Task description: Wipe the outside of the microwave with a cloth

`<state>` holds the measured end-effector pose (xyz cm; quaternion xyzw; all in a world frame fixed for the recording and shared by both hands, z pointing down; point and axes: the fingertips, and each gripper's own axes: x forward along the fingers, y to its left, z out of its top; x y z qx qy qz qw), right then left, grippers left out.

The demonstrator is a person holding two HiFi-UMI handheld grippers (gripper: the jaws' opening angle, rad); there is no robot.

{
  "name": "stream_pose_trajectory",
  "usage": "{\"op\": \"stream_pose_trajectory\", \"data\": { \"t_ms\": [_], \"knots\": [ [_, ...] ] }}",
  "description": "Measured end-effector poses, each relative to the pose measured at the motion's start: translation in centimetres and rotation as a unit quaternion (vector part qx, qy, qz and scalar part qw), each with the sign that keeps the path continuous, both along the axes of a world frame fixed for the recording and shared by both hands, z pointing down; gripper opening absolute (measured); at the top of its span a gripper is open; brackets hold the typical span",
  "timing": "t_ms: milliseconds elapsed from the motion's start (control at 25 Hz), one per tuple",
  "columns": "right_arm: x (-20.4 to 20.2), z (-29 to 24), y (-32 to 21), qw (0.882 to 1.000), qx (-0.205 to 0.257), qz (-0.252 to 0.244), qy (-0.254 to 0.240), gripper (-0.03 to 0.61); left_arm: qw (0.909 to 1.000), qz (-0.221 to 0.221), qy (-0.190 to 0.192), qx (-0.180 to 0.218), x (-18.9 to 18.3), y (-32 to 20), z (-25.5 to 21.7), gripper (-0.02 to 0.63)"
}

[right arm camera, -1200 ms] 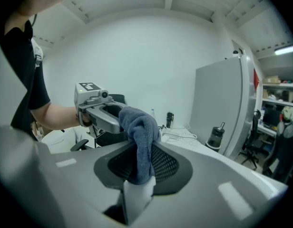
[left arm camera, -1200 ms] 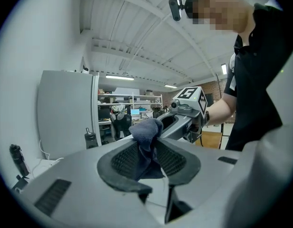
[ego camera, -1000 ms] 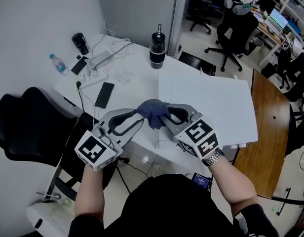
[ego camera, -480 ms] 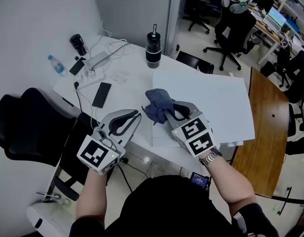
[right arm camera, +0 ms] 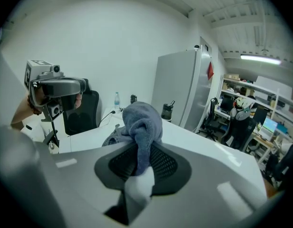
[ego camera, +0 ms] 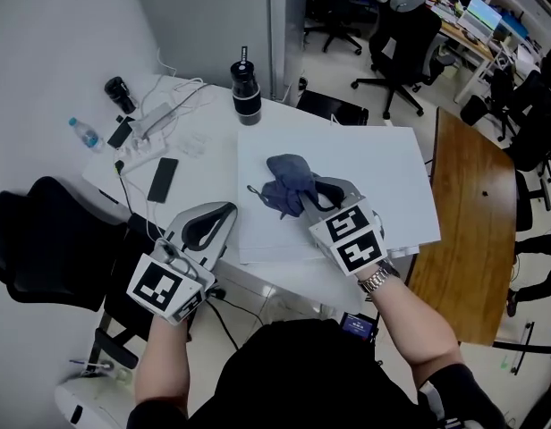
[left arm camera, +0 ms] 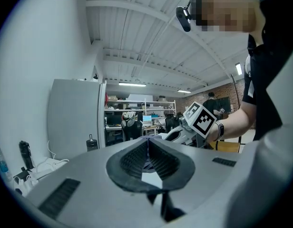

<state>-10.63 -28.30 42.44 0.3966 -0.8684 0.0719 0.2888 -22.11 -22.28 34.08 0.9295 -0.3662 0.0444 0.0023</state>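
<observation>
Right claw (right arm camera: 139, 167): pinching blue cloth (ego camera: 287, 175) by one fold, bulk bunched over top of white box (ego camera: 374, 177), likely the microwave. Left claw (left arm camera: 147, 145): just closing, pressed together, nothing between, beside box near table (ego camera: 204, 164) edge. Risk: narrow bite slipping out under wiping drag; bunched cloth skipping patches.

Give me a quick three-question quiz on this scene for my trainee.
1. Which gripper holds the cloth?
2. True or false: the left gripper is open.
3. The cloth is over the: A phone, B microwave, C chair.
Key: 1 right gripper. 2 false: its jaws have just been closing and are now together, with nothing between them. 3 B.
</observation>
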Motion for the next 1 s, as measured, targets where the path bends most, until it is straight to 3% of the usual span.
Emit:
{"op": "stream_pose_trajectory", "data": {
  "t_ms": [400,1000],
  "knots": [
    [9.6,-0.1,0.2,0.999,-0.006,0.045,-0.008,0.071,0.9998,0.012,0.004,-0.018,7.2,0.6,-1.0,0.006],
    [22.3,-0.4,-0.2,0.994,0.003,0.102,-0.036,0.071,0.9974,0.054,-0.041,-0.025,19.4,1.0,-1.3,0.006]
  ]
}}
